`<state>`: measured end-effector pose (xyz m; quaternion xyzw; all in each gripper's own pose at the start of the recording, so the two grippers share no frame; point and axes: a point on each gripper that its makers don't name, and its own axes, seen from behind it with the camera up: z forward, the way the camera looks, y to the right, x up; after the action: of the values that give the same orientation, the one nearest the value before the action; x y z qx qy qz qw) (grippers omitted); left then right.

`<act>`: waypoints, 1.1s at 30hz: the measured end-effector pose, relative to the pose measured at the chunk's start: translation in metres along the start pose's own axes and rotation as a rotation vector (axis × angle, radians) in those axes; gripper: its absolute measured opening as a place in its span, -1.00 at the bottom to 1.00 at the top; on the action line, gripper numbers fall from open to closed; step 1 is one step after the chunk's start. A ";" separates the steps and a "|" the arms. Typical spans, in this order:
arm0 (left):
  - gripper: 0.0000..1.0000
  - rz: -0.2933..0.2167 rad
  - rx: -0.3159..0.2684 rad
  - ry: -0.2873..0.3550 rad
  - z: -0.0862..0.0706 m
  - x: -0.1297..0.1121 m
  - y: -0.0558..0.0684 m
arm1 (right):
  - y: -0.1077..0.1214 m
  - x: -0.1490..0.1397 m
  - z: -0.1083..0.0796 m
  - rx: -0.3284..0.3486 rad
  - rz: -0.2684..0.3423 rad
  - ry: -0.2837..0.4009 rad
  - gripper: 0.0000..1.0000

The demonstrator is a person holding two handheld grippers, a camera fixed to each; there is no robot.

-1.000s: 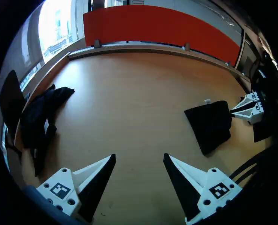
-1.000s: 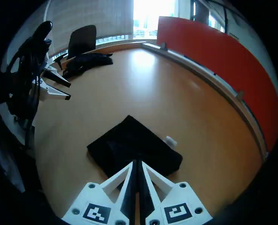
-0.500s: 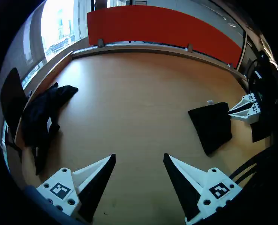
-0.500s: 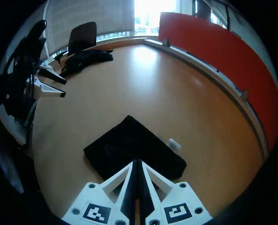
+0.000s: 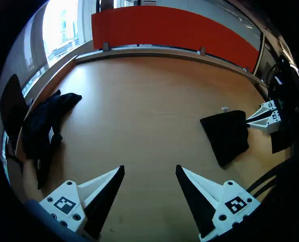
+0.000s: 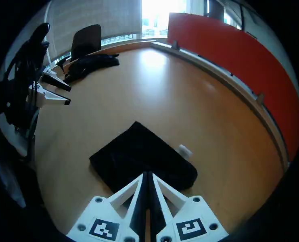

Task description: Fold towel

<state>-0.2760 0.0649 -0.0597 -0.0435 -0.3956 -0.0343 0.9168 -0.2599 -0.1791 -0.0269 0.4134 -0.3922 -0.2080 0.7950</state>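
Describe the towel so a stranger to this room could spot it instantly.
On the wooden desk edged by a red partition, look at the tip of the right gripper. The towel is a flat black folded rectangle with a small white tag, unlike the crumpled dark clothing heap at the far corner.

Daylight floods in from the window (image 5: 62, 30), blown out to white, and leaves a soft glare on the wooden table (image 6: 157, 80). Straight lines bend toward the edges, and the black towel (image 6: 143, 155) shows almost no detail.
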 end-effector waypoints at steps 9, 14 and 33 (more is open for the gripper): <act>0.88 0.001 0.001 0.001 -0.002 0.000 0.001 | -0.001 -0.001 -0.003 -0.002 0.000 0.001 -0.89; 0.88 0.000 0.002 0.001 -0.002 -0.001 0.002 | 0.000 -0.002 -0.005 -0.004 0.002 0.003 -0.88; 0.88 0.012 -0.004 0.003 -0.001 0.001 0.006 | 0.001 -0.034 -0.032 -0.039 0.055 -0.003 -0.88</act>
<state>-0.2737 0.0703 -0.0603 -0.0479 -0.3936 -0.0296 0.9176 -0.2551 -0.1407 -0.0520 0.3864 -0.4005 -0.1941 0.8078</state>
